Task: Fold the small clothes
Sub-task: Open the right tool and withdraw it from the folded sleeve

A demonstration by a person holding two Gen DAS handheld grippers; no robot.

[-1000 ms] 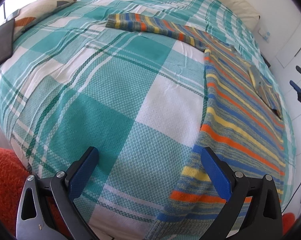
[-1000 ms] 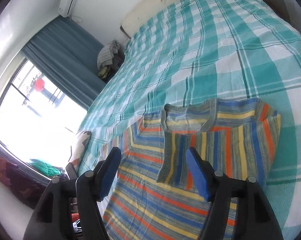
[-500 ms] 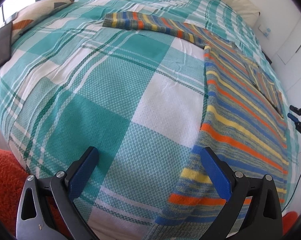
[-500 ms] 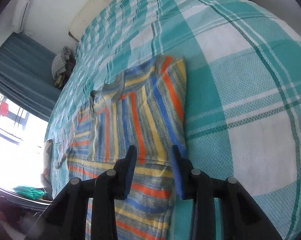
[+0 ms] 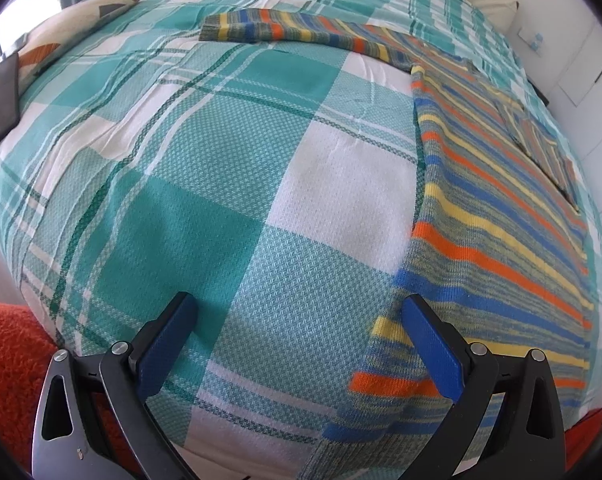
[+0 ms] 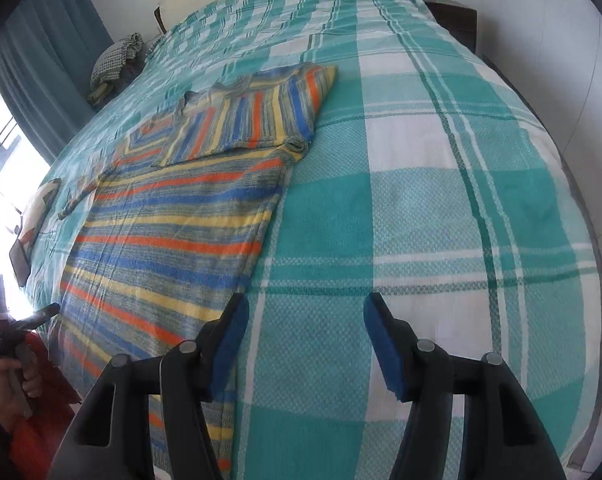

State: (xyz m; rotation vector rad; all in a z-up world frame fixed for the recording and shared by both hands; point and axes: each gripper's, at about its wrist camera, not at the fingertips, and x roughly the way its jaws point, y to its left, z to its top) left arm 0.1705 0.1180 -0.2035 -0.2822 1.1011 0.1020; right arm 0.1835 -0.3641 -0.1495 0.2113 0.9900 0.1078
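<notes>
Where right wrist looks, sweater, left hand.

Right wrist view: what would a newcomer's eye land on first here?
The striped sweater grabs attention: it lies flat on the teal plaid bedspread, with one sleeve folded across its chest. The other sleeve stretches out to the side. Both the right hand-held gripper and the left hand-held gripper hang open near the hem, holding nothing.

The sweater lies flat on the bed, one sleeve folded across its chest, the other sleeve stretched sideways toward the cushion.
</notes>
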